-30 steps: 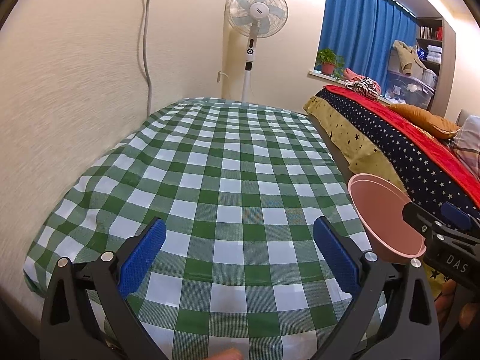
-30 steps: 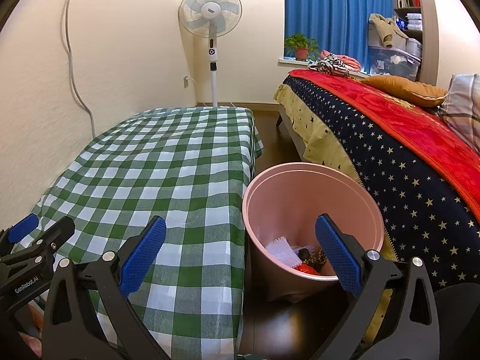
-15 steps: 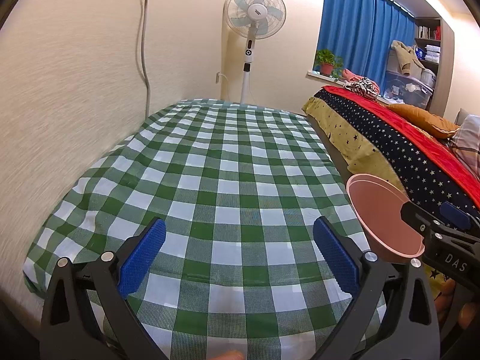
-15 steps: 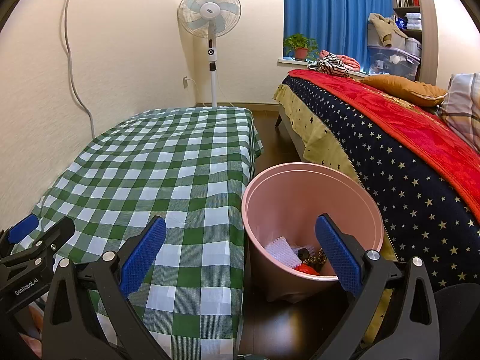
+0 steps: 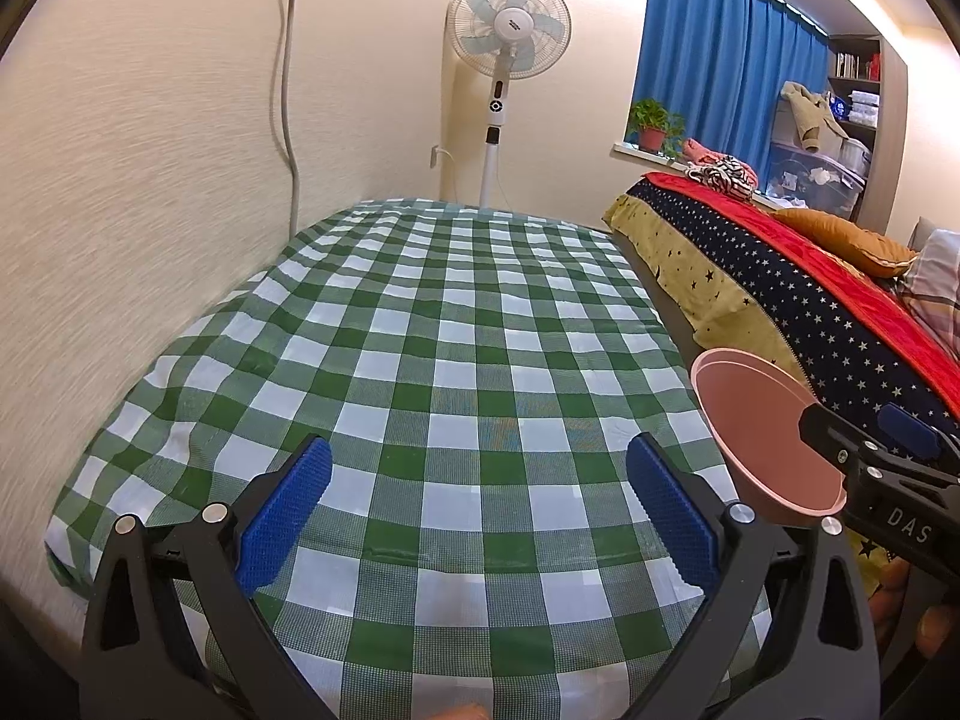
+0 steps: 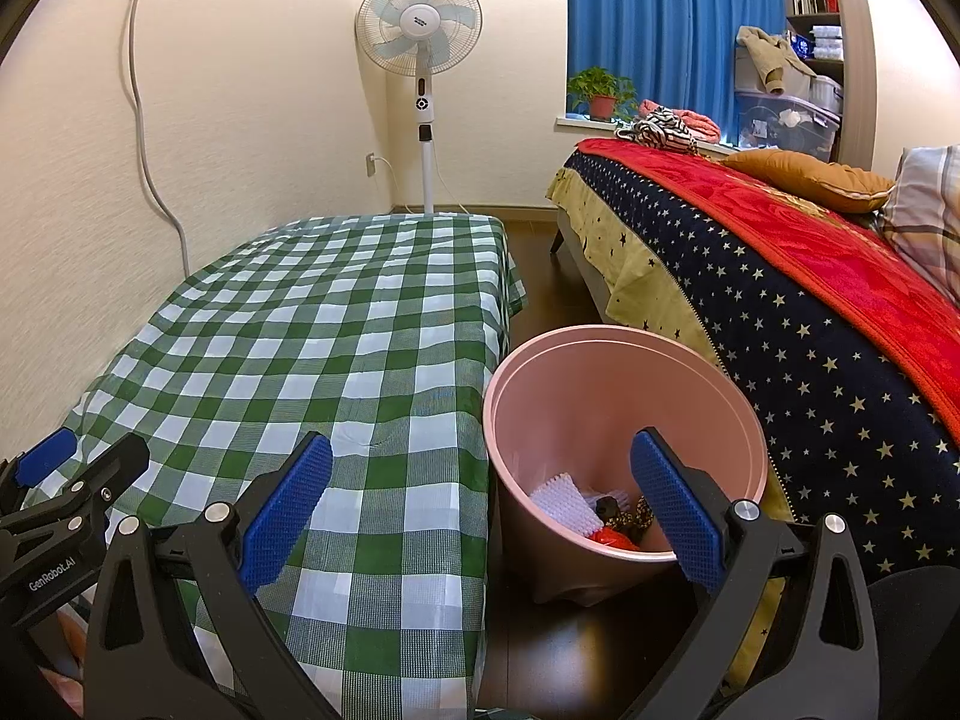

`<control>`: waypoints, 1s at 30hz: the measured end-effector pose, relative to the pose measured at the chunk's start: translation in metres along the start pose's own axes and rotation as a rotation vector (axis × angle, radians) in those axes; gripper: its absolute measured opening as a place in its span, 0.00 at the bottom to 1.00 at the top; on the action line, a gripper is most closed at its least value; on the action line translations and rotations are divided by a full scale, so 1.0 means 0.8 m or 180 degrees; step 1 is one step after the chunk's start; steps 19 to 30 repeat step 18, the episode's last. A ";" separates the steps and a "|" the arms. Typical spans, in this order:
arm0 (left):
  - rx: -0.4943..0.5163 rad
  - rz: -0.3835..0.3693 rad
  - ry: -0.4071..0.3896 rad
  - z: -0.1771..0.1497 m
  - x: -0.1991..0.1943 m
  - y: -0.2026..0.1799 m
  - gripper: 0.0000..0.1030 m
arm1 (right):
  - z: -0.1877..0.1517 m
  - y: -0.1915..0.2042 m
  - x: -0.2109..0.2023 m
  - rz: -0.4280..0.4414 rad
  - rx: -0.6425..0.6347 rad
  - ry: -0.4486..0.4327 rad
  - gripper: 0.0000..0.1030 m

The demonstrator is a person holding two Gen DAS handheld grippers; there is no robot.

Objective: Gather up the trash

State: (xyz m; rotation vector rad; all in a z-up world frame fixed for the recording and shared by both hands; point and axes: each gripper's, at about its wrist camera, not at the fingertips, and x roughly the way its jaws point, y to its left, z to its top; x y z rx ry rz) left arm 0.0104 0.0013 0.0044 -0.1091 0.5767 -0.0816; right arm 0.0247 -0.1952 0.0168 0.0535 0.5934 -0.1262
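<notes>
A pink bin [image 6: 606, 396] stands on the dark floor between the checked table and the bed; its rim also shows at the right of the left wrist view as the pink bin [image 5: 762, 420]. Inside lie bits of trash [image 6: 591, 516]: a white brush-like piece, something dark and something red. My left gripper [image 5: 479, 507] hovers open over the near end of the green-checked table [image 5: 456, 330], nothing between its blue pads. My right gripper [image 6: 480, 501] is open above the table edge and the bin's near rim, holding nothing.
A standing fan [image 6: 420, 36] is at the far end of the table. A bed with a starred cover and red blanket [image 6: 798, 276] runs along the right. A grey cable [image 5: 288, 90] hangs down the left wall. A narrow floor strip separates table and bed.
Both views have barely shifted; the grippers stay open and nothing was picked up or dropped.
</notes>
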 end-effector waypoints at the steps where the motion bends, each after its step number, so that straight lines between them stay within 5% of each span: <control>1: 0.0004 0.0000 0.0001 0.000 0.000 0.000 0.93 | 0.000 0.000 0.000 0.0002 0.0001 0.0001 0.95; 30: 0.0009 0.0033 -0.0001 0.004 0.001 -0.002 0.93 | 0.000 0.000 0.000 0.0000 -0.0001 -0.0003 0.95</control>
